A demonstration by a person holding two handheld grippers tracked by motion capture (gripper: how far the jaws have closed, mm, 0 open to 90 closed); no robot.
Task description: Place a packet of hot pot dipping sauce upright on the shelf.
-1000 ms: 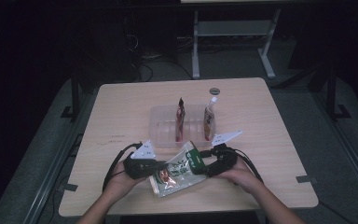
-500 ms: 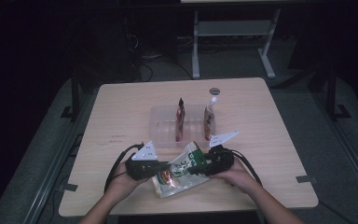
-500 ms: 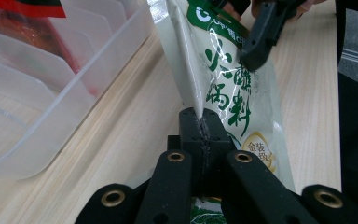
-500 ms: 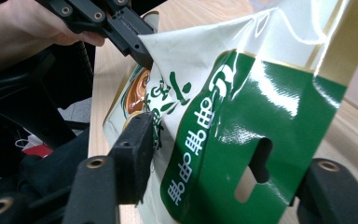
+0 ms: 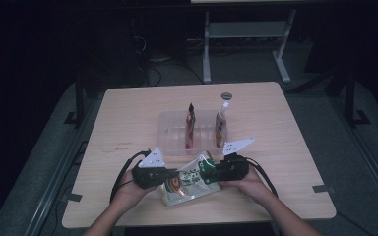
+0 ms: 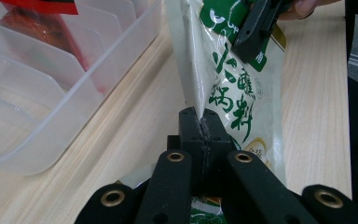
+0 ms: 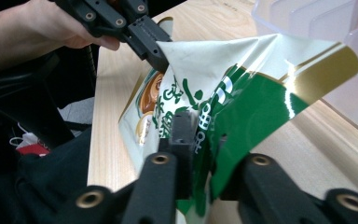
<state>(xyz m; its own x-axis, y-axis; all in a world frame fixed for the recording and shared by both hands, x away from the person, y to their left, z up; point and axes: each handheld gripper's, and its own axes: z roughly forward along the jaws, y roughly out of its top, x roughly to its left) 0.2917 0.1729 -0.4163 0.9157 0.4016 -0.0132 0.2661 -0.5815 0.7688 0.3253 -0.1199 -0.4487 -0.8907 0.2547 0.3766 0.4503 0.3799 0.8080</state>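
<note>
1 green-and-white pouch sits at the near edge of the table, raised between both grippers. The left gripper has its jaws pressed together on the pouch's white edge; the right gripper pinches the green end, jaws nearly closed. Just beyond stands a clear divided tray holding 2 upright packets.

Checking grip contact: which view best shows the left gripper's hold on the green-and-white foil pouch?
Left gripper view: the left gripper is shut on the green-and-white foil pouch's edge, close up. The right gripper view shows that gripper farther off, pinching a corner. The high view shows it small.
</note>
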